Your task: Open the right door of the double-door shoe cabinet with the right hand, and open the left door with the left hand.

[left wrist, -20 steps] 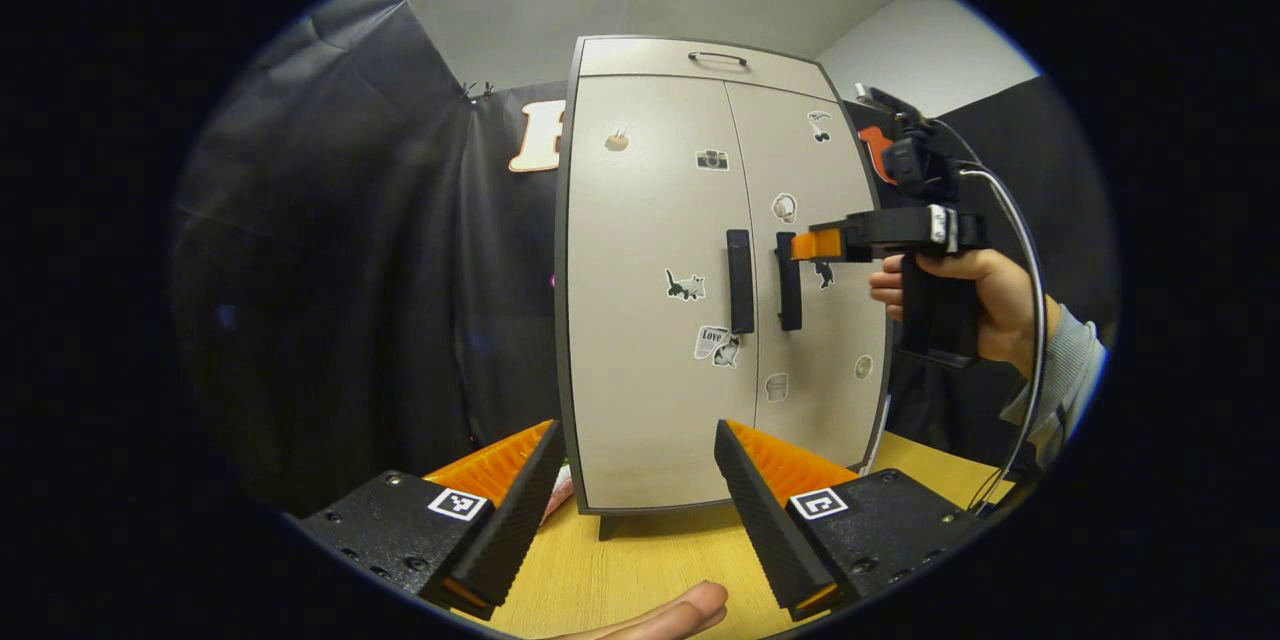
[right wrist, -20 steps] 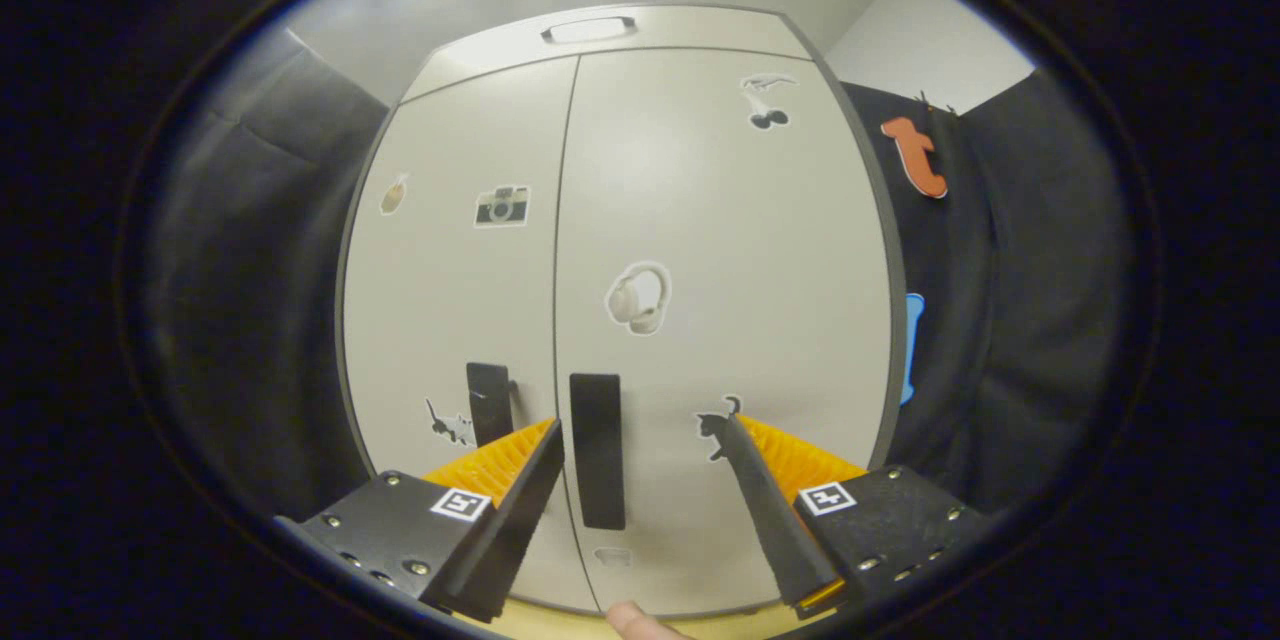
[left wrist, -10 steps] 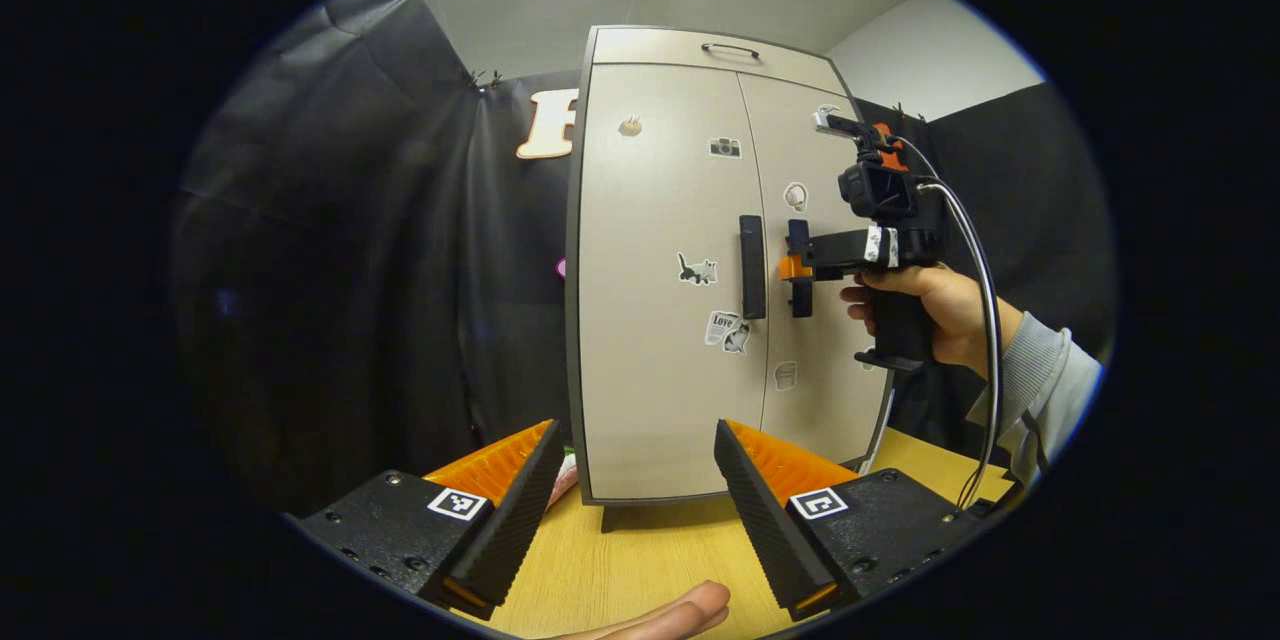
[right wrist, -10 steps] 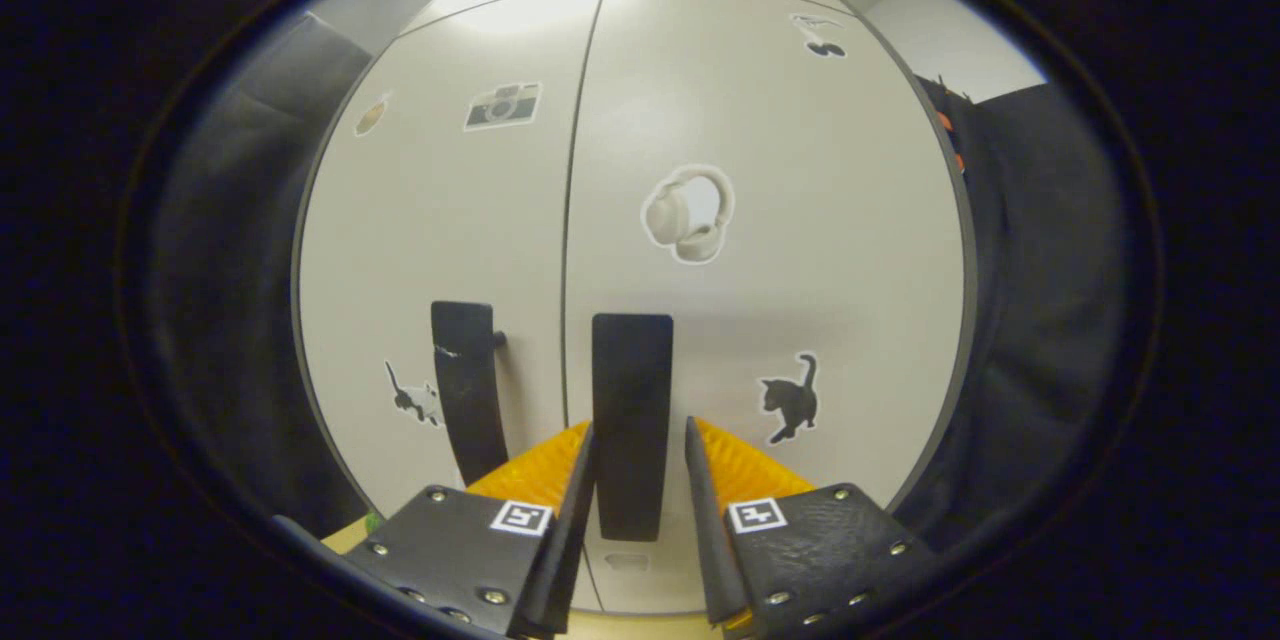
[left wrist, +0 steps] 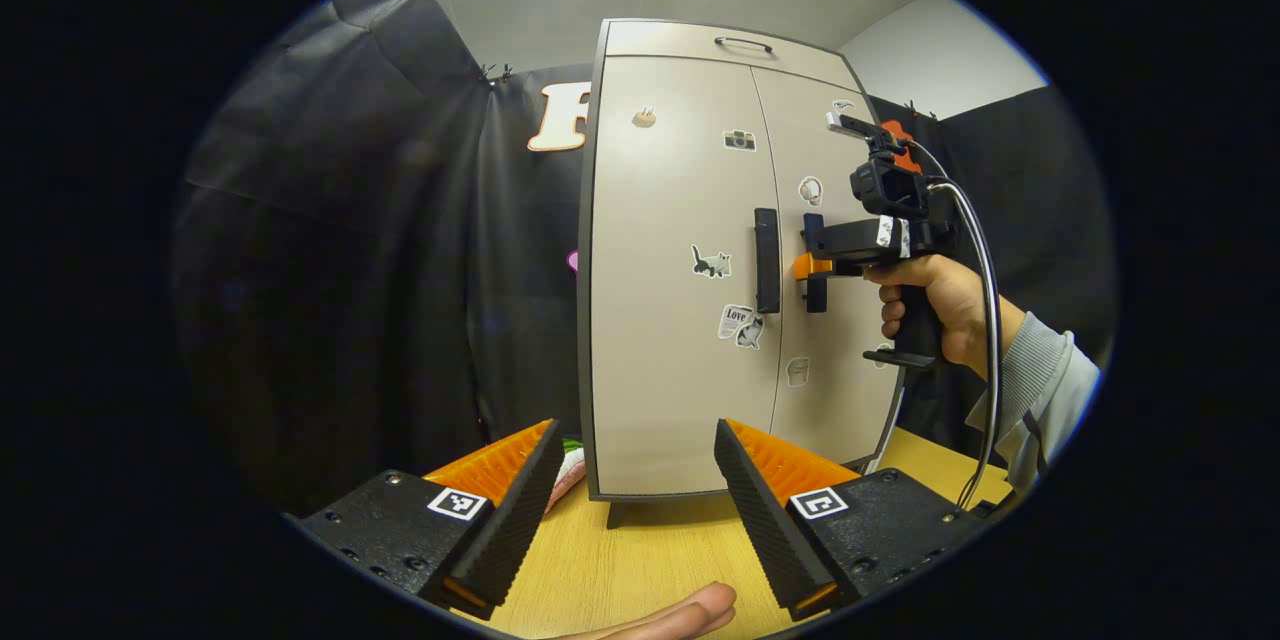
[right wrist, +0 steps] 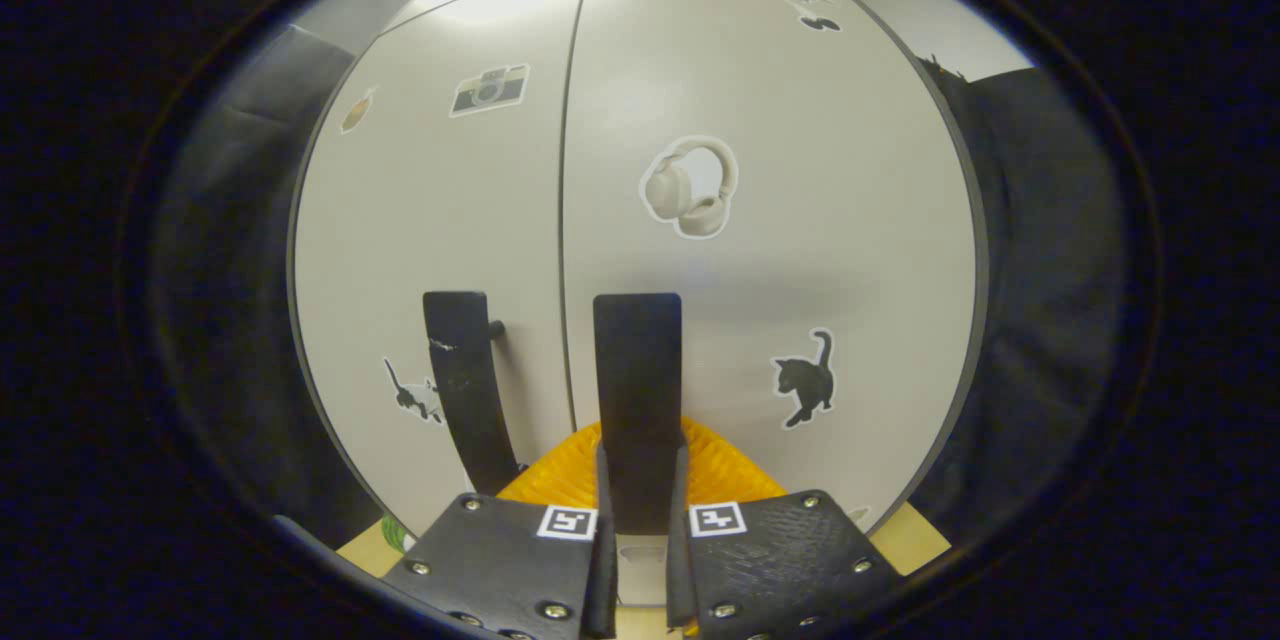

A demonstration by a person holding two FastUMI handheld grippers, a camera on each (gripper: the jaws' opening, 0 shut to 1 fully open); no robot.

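Standing upright at the far side of a wooden table (left wrist: 640, 560), the shoe cabinet (left wrist: 690, 420) has both doors shut, so neither is opened yet. The right gripper (right wrist: 637, 530) is clamped on the right door's handle (right wrist: 637, 390), apparently ready to pull. The left gripper (left wrist: 632, 480) hangs with jaws spread and empty, well short of the left door's handle (left wrist: 766, 260).
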